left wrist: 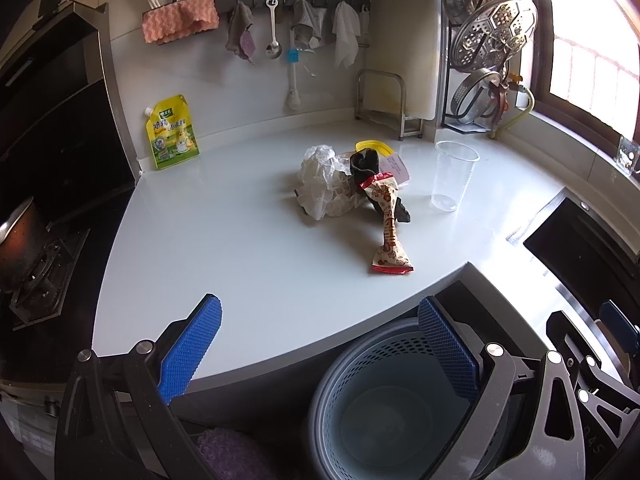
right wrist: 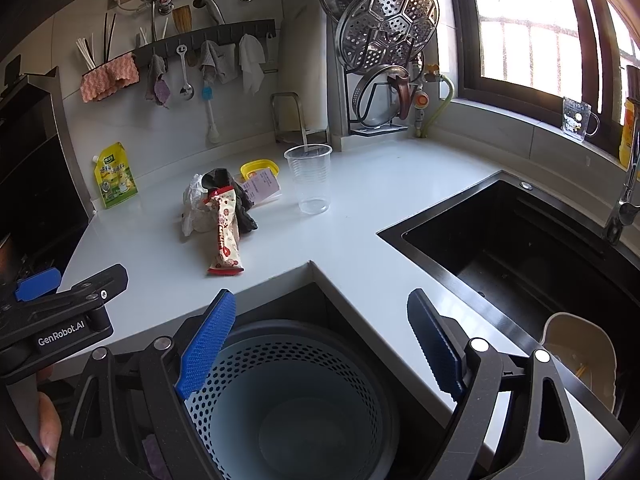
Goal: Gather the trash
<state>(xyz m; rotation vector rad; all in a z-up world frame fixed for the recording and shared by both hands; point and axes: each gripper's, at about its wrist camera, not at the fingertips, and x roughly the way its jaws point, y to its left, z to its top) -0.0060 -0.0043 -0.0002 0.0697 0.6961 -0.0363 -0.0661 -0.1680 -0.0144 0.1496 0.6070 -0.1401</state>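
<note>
The left gripper (left wrist: 320, 354) is spread wide and holds nothing. The right gripper (right wrist: 322, 344) is spread wide too, with nothing between its blue bumpy fingers (right wrist: 206, 346). Both hang above the round grey bin with little holes (right wrist: 296, 400), which looks empty.

The trash sits well away on the white counter (left wrist: 224, 264): a long red and cream snack wrapper (left wrist: 390, 236), a crumpled white plastic bag (left wrist: 320, 180) and a clear plastic cup (left wrist: 454, 176).

I think the wrapper is the best first pick. Come down flat and pinch its middle.

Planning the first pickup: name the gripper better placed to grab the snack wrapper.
Left, marginally. Both grippers hang open and empty above the bin; the left gripper sits on the side facing the snack wrapper.
</note>
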